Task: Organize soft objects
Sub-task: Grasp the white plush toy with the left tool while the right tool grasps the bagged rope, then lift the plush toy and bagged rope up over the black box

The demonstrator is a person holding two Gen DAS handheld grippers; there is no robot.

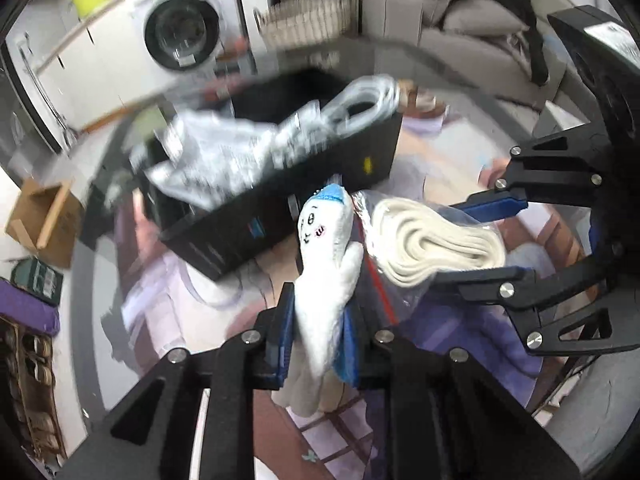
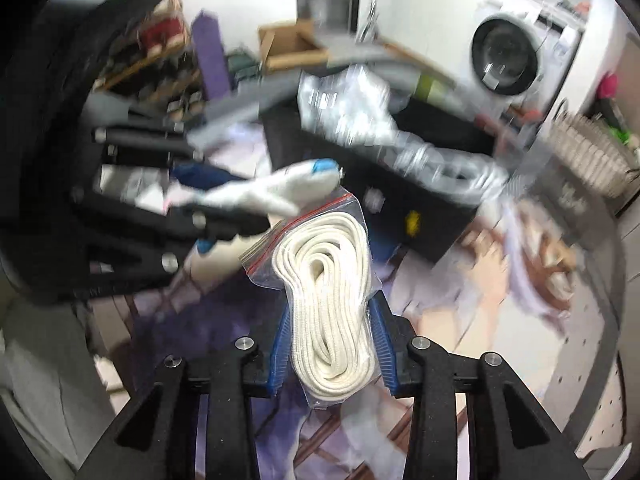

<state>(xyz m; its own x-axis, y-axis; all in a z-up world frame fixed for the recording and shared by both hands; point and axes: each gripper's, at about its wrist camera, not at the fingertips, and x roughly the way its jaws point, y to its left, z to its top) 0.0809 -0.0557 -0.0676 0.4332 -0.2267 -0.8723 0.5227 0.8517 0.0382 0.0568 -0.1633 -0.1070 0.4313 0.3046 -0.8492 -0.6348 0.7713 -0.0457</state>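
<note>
Laundry-room clutter, a washing machine [image 1: 182,34] among it, rings a printed mat [image 2: 460,300]. Both pickups look done: the left gripper [image 1: 316,332] pinches a white plush toy [image 1: 326,264], and the right gripper [image 2: 330,344] clamps a bagged coil of white rope [image 2: 328,292]. Next, likely, each goes into the black bin [image 1: 288,200] just beyond, already holding plastic packets [image 1: 224,156].

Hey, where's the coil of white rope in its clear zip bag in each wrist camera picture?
Left wrist view: coil of white rope in a clear zip bag, right of centre, between the right gripper fingers.
Right wrist view: the bag, bottom centre, gripped by the blue pads.
Shared landmark: black storage box, behind the bag in both.
</note>
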